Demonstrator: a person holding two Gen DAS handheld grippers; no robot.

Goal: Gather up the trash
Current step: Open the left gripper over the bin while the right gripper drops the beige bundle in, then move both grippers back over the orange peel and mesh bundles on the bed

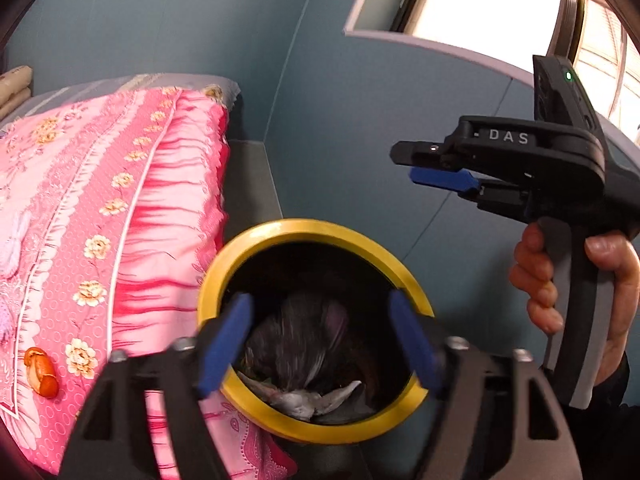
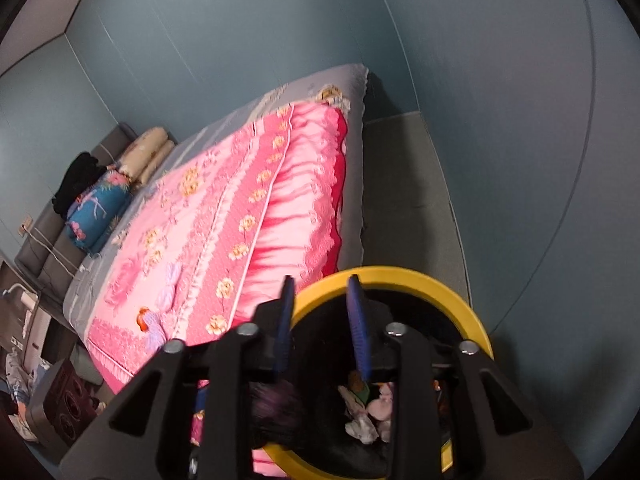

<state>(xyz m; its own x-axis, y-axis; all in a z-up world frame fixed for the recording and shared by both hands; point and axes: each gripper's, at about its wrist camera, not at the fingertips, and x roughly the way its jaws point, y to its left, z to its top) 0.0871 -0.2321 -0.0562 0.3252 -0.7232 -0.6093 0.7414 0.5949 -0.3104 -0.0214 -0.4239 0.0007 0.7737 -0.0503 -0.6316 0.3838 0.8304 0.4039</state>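
A black trash bin with a yellow rim (image 1: pixel 308 229) stands beside the bed; it also shows in the right wrist view (image 2: pixel 420 280). Inside lie dark crumpled bags (image 1: pixel 304 340) and pale scraps (image 2: pixel 372 408). My left gripper (image 1: pixel 320 340) is open and empty, its blue fingers (image 1: pixel 224 344) spread over the bin mouth. My right gripper (image 2: pixel 322 324) hangs over the bin's near rim, its blue fingers (image 2: pixel 358 328) a little apart and empty; it also shows in the left wrist view (image 1: pixel 436 170). An orange peel (image 1: pixel 40 372) lies on the pink quilt; it also shows in the right wrist view (image 2: pixel 143 317).
The bed with the pink flowered quilt (image 2: pixel 224 220) fills the left side. Pillows and a folded blue blanket (image 2: pixel 100 208) sit at its head. Blue walls (image 1: pixel 360 120) close in behind the bin. A window (image 1: pixel 480 0) is at the upper right. Clutter lies on the floor (image 2: pixel 24 392).
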